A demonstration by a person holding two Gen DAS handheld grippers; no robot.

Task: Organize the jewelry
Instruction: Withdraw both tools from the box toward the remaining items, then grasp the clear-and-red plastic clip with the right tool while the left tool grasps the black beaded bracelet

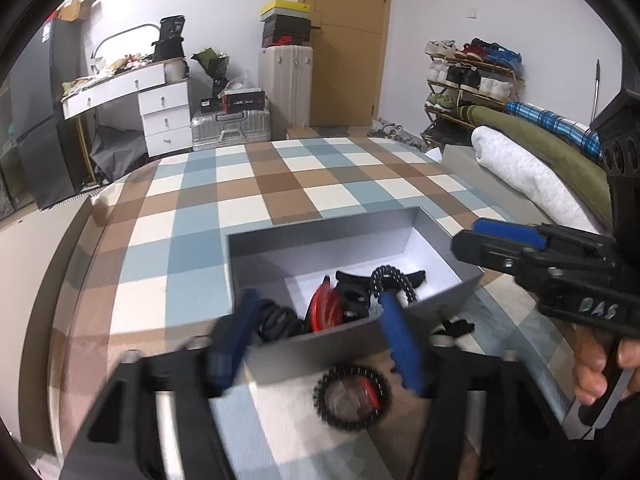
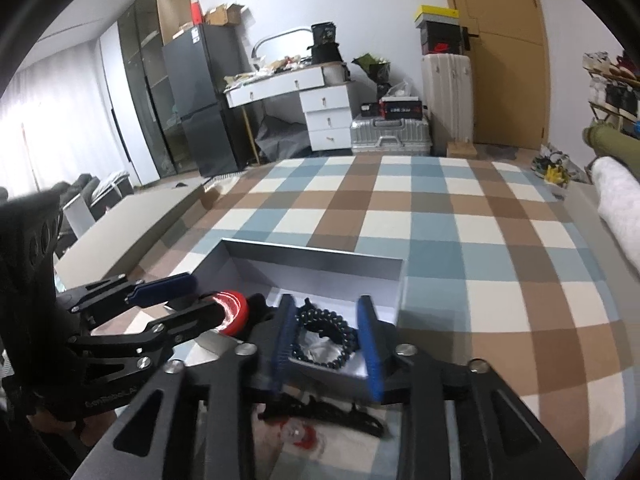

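Note:
A grey open box lies on the checked cloth and holds a red bangle, a black-and-white spiral band and dark pieces. My left gripper is open, its fingers astride the box's near wall. A black beaded bracelet lies on the cloth in front of the box. In the right wrist view the box holds a black bead bracelet; my right gripper is open over it. A black chain lies outside the box.
The right gripper shows at the right of the left wrist view; the left gripper shows at the left of the right wrist view. Rolled blankets lie along the right edge. Drawers, suitcases and a shoe rack stand at the back.

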